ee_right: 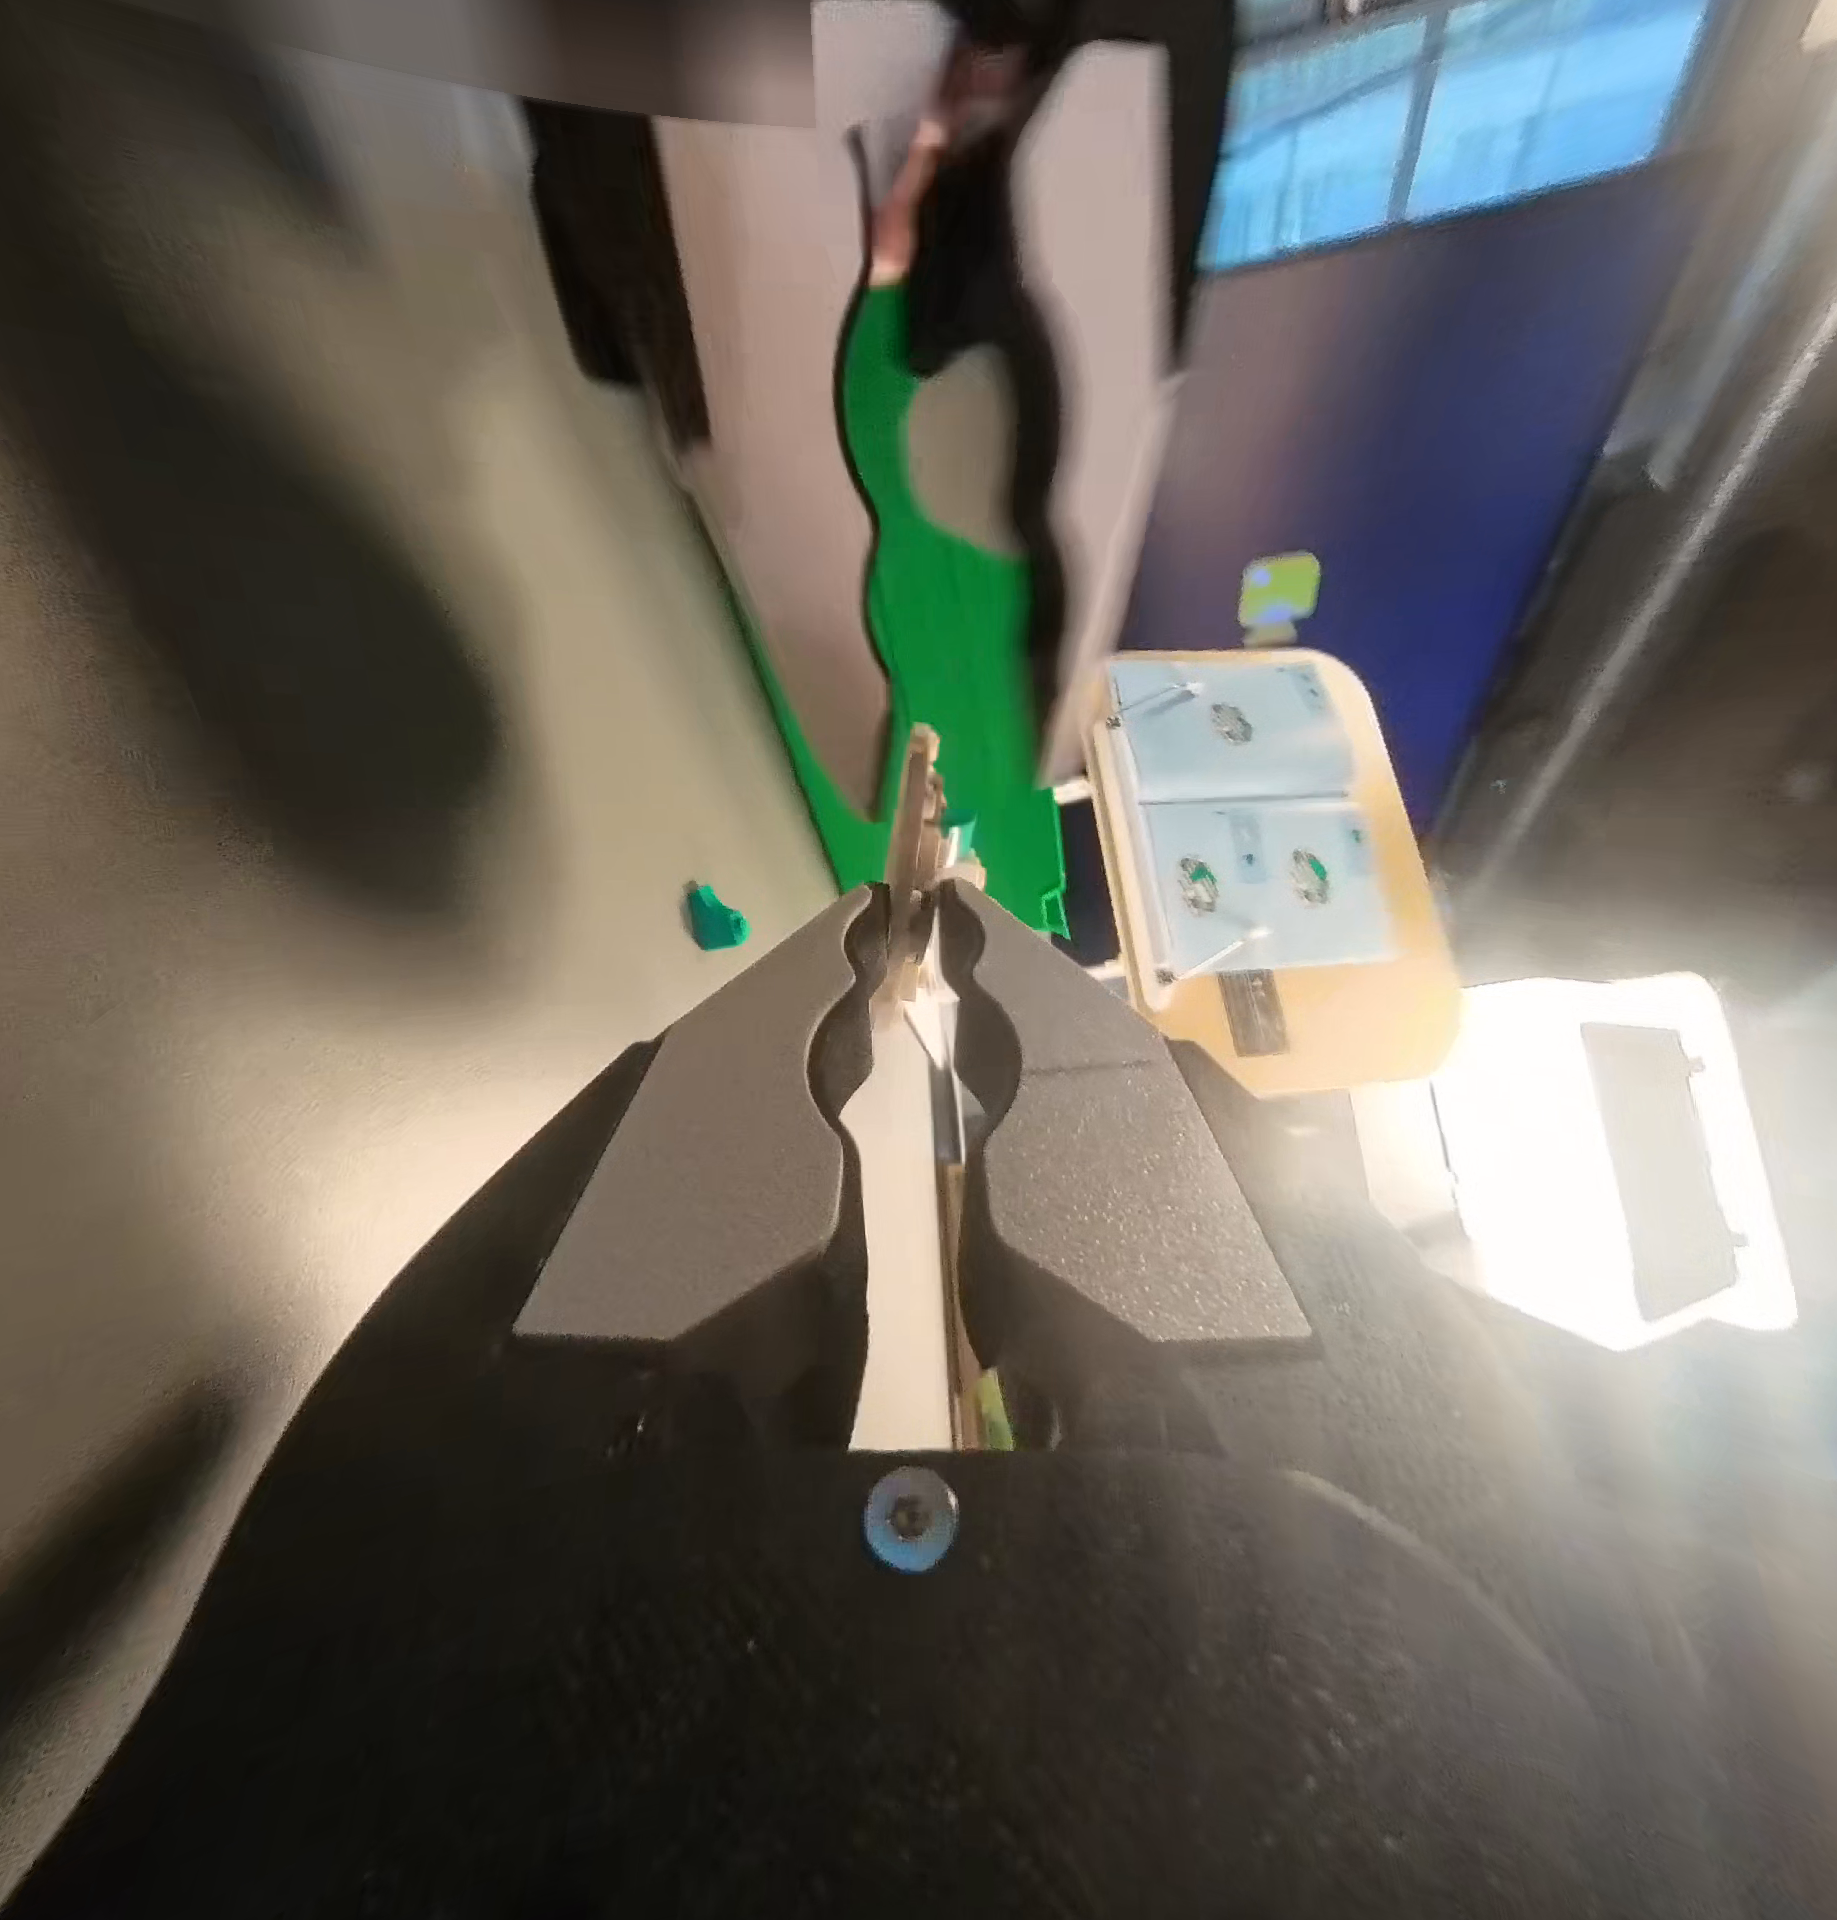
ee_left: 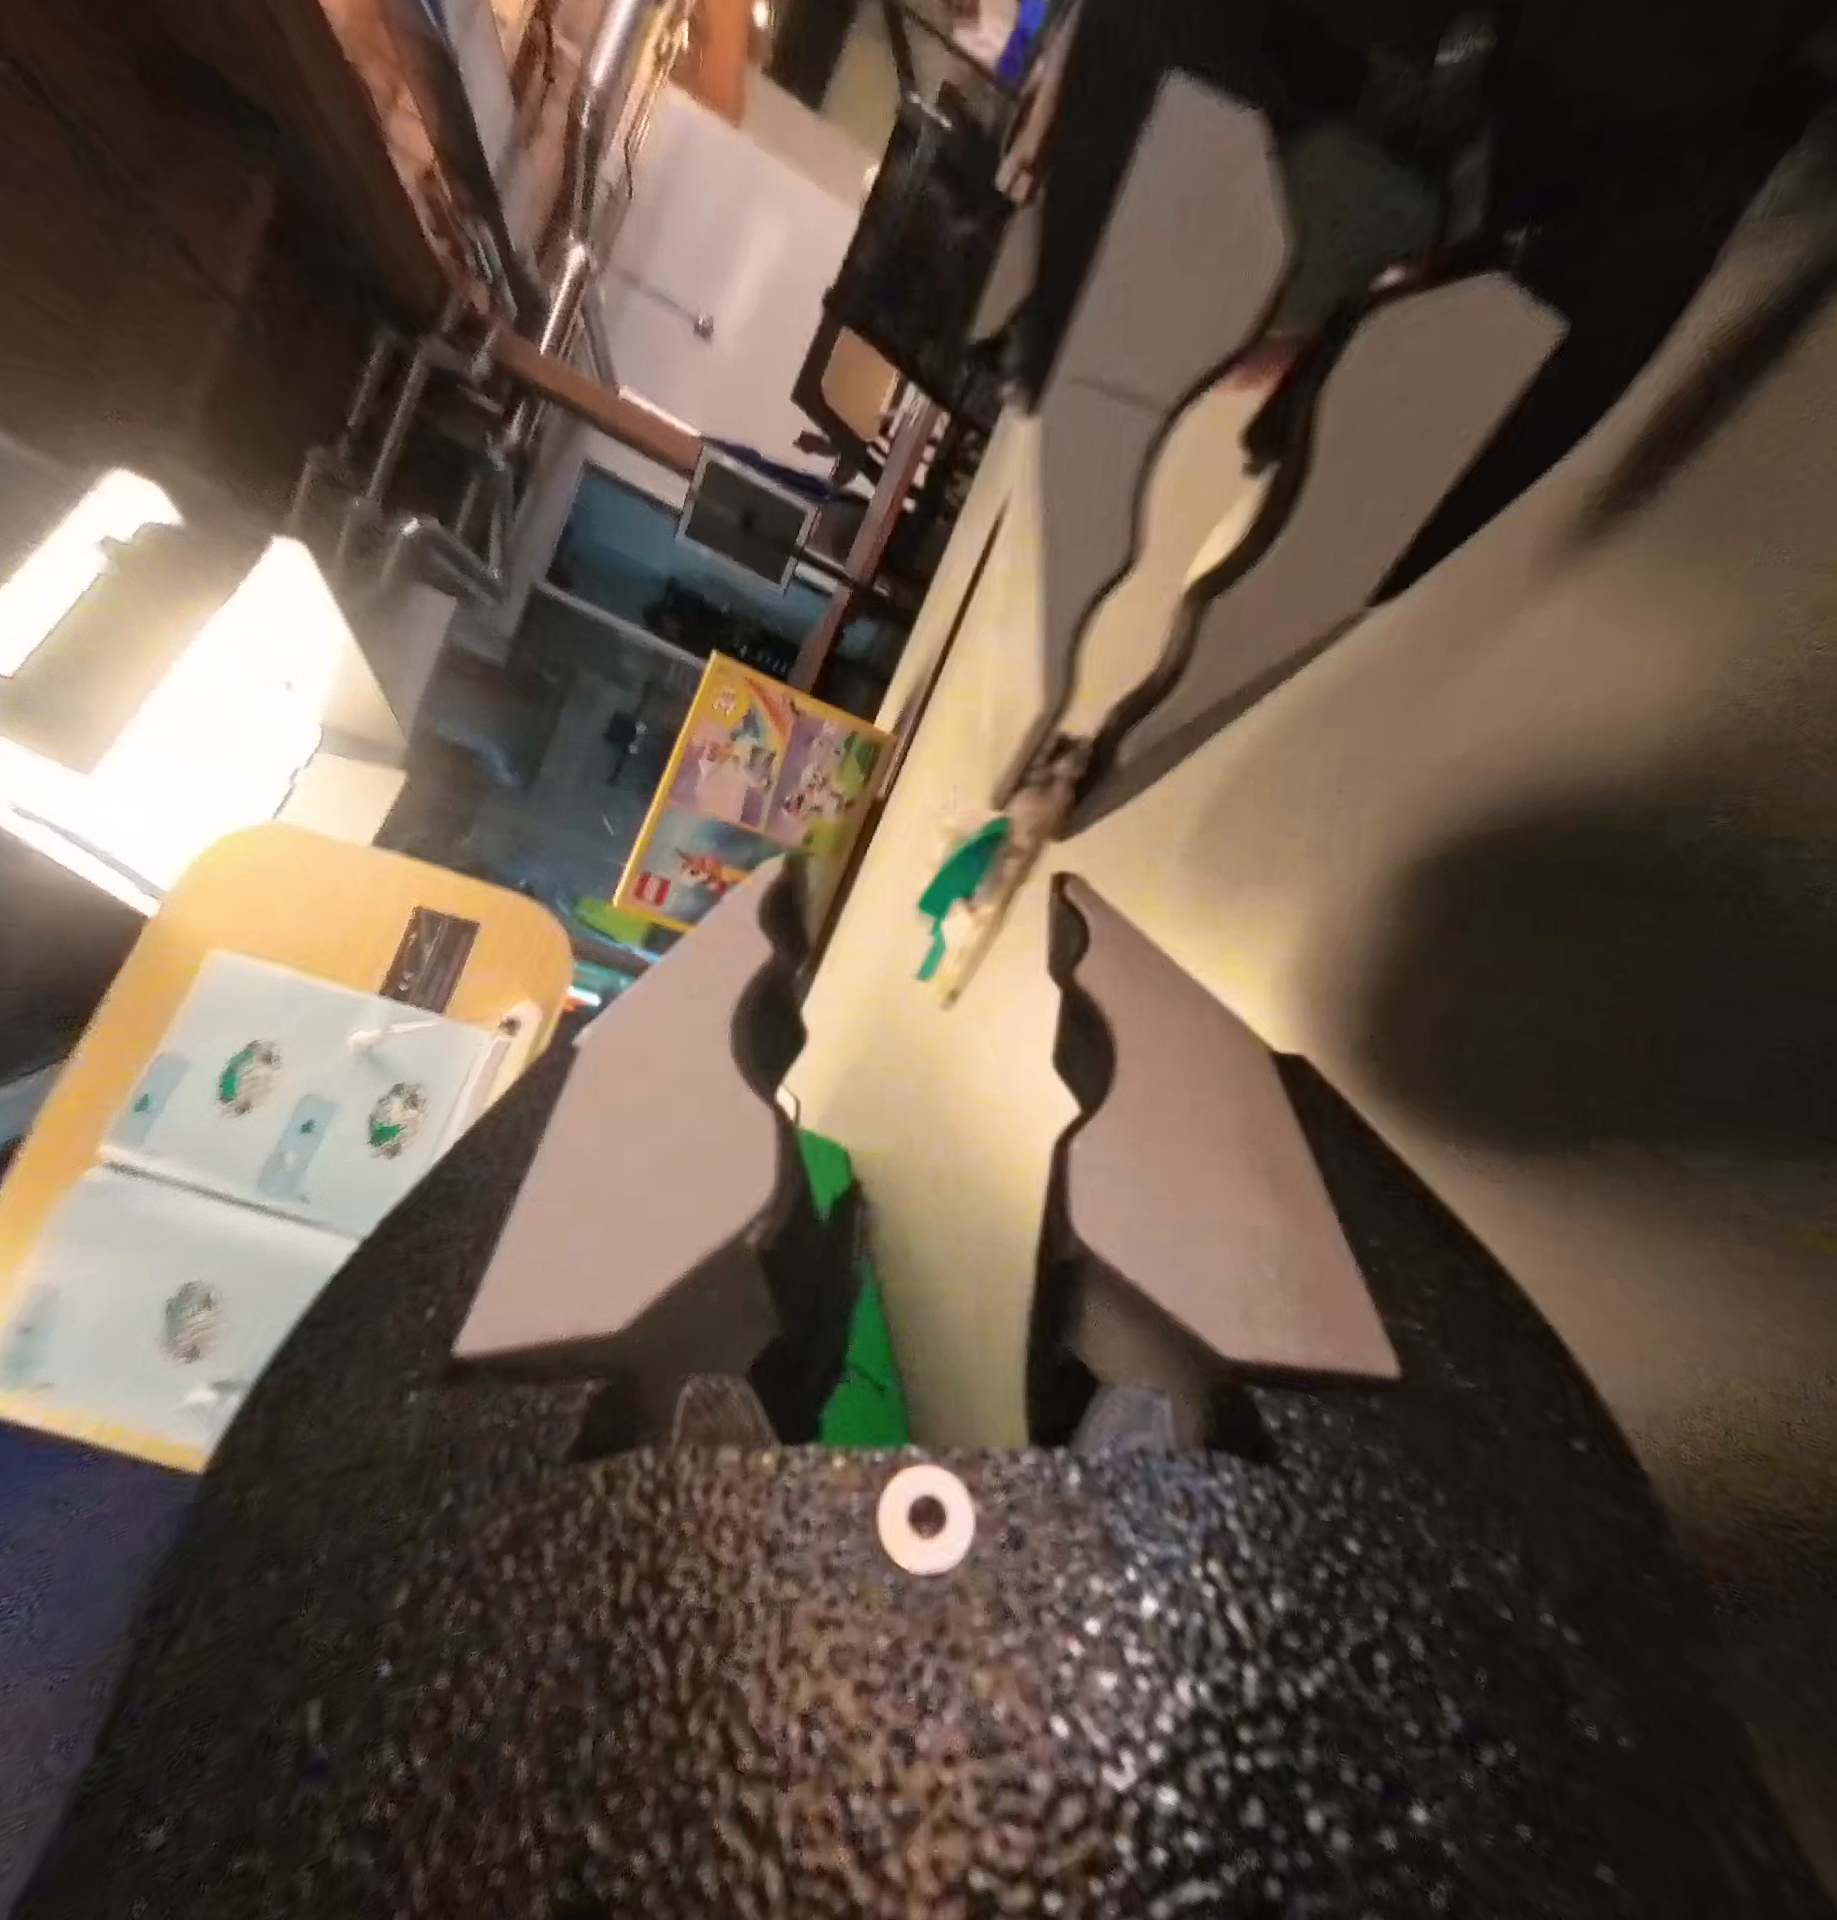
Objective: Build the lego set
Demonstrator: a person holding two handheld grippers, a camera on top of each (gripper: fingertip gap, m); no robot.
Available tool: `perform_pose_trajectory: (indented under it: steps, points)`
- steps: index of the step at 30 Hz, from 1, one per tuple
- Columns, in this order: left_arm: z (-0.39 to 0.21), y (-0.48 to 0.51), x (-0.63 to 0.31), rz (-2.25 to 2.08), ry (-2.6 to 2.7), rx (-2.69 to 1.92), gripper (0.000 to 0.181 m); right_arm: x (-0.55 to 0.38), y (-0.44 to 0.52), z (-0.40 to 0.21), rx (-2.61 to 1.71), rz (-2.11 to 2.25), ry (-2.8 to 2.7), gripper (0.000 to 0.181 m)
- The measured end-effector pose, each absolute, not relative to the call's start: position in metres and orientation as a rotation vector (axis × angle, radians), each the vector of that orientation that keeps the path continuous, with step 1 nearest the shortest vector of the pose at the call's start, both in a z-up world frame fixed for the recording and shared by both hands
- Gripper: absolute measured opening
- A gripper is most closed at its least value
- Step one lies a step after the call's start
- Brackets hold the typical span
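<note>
Tan and pale grey, the small lego assembly (ee_right: 916, 883) is sitting pinched between the tips of the right gripper (ee_right: 909, 902), its fingers (ee_right: 748, 1101) closing tight on its lower end while the rest is sticking out forward past them. In the left wrist view the same assembly (ee_left: 1039, 795) is showing at the tip of that far gripper (ee_left: 1075, 753), with a teal curved piece (ee_left: 961, 862) hanging at its near end, above the cream table (ee_left: 1309, 831).

The left gripper (ee_left: 919, 914) is standing with its fingers (ee_left: 675, 1122) spread wide apart and nothing gripped between them; a green baseplate (ee_left: 852, 1340) is peeking through the gap down near the finger roots. From the right wrist view that green baseplate (ee_right: 945, 644) is lying flat on the table (ee_right: 114, 935) beyond the assembly, and the left gripper (ee_right: 1039, 468) is hovering blurred over it.

A loose teal brick (ee_right: 714, 916) is resting on the table just left of the right gripper's tips, apart from everything else.

Off the table edge, an open instruction booklet (ee_right: 1252, 821) is lying on a light wooden stool (ee_right: 1413, 935); the left wrist view is showing it too (ee_left: 259, 1164). A yellow lego box (ee_left: 753, 800) is standing upright just beside the table edge.
</note>
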State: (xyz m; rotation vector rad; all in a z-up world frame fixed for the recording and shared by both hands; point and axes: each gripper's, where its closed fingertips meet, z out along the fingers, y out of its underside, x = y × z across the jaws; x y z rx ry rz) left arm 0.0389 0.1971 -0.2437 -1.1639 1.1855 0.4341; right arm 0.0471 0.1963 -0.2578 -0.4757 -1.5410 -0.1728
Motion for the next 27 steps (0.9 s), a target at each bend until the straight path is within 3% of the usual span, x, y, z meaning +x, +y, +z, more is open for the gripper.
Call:
perform_pose_trajectory:
  steps: [3,5,7,12,14,20,27]
  points:
    - [-0.251,0.204,0.03,0.443,1.213,-1.229,0.052,0.045,0.185,-0.263,-0.374,-0.177,-1.576,0.008]
    - [-0.255,0.201,0.034,0.463,1.275,-1.185,0.041,0.043,0.179,-0.264,-0.339,-0.175,-1.581,0.008]
    - [-0.261,0.197,0.037,0.518,1.34,-1.129,0.017,0.042,0.177,-0.262,-0.328,-0.172,-1.575,0.009]
    - [-0.263,0.206,0.018,0.675,1.244,-1.185,0.016,0.04,0.181,-0.266,-0.42,-0.079,-1.57,0.012]
    - [-0.256,0.212,-0.001,0.775,1.147,-1.218,0.016,0.043,0.193,-0.264,-0.596,0.015,-1.544,0.032]
    - [-0.242,0.218,-0.018,0.864,1.024,-1.214,0.016,0.048,0.246,-0.275,-1.28,0.299,-1.378,0.025]
    - [-0.235,0.219,-0.027,0.867,0.954,-1.221,0.016,0.029,0.215,-0.308,-1.758,0.611,-1.498,0.029]
